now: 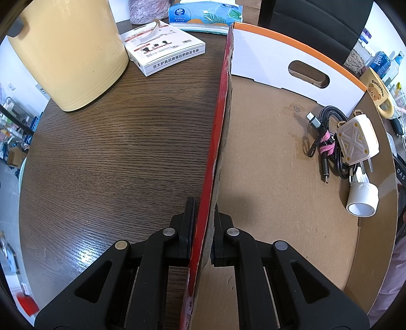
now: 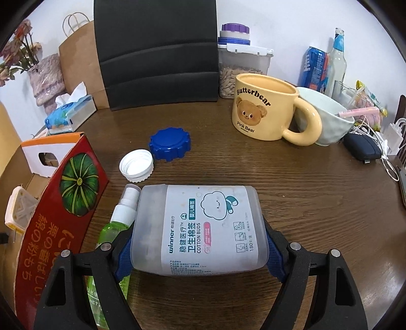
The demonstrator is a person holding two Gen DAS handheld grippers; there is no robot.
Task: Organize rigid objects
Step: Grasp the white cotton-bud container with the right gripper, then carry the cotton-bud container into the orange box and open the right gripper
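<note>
My left gripper [image 1: 203, 228] is shut on the red side wall [image 1: 218, 132] of a cardboard box, one finger outside, one inside. In the box lie a white charger [image 1: 356, 138], a bundled black cable [image 1: 322, 137] and a white plug [image 1: 361, 198]. My right gripper [image 2: 199, 243] is shut on a frosted cotton bud box [image 2: 200, 228], holding it just over the table. A green spray bottle [image 2: 115, 228] lies beside it, next to the red box [image 2: 61, 215]. A white cap [image 2: 136, 165] and a blue lid [image 2: 169, 144] lie beyond.
In the left wrist view stand a cream bin [image 1: 68, 53], a white carton [image 1: 162, 48] and a tissue pack [image 1: 205, 15]. In the right wrist view a Butterbear mug [image 2: 264, 111], a pale bowl [image 2: 330, 121], a seed jar [image 2: 241, 68], bottles and cables [image 2: 375, 137] line the far right.
</note>
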